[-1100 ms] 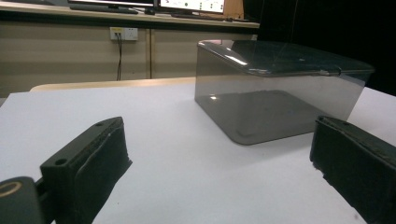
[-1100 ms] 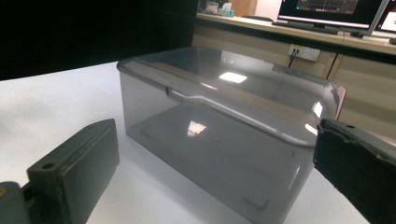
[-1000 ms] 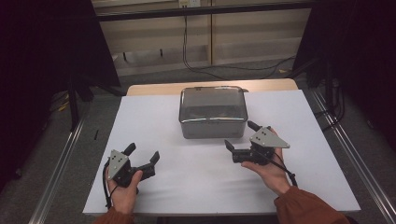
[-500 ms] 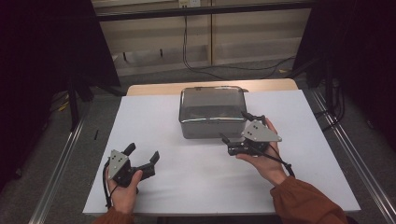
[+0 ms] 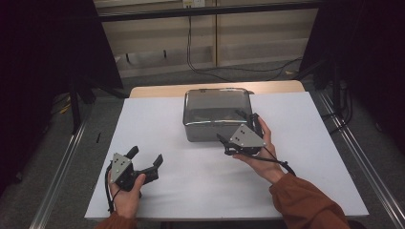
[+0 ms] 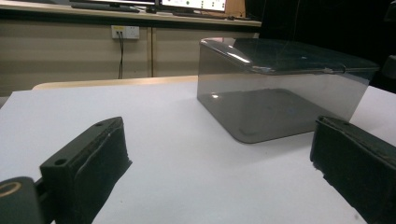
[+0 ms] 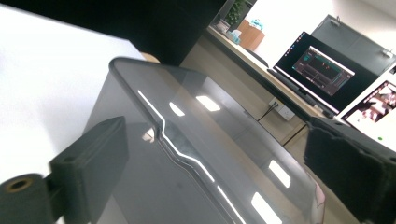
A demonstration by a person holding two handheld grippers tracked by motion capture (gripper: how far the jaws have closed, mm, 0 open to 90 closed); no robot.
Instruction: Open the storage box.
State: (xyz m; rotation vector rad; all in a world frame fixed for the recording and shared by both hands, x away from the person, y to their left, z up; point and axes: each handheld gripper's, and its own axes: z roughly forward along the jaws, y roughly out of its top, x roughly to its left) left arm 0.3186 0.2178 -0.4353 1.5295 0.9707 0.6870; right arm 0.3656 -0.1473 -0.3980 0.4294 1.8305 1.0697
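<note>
My right claw (image 5: 239, 131) is wide open and holds nothing. It is up against the near right corner of the smoky plastic box (image 5: 217, 107), tipped to one side. In the right claw view one jaw stands to the left of the box's side and the other jaw is off to the right, with the lid edge (image 7: 187, 151) running between them. I cannot tell if either jaw is touching the box.

My left claw (image 5: 143, 167) is open too, with nothing in it. It rests low on the white table (image 5: 310, 143), well apart from the box, and points toward it. In the left claw view I see the box (image 6: 280, 88) ahead, sitting flat on the table with its lid on. It looks empty, but the dark plastic makes that hard to tell.

The box sits at the far middle of the table, near the back edge.

No one told me the job. My guess is that I am about to grab the box or its lid with my right claw, so this is the reaching step. Next I think I need to line the jaws up on the lid edge and then squeeze. The plastic looks smooth and shiny, so it might slip. My left claw may need to come close and hold the box steady.
</note>
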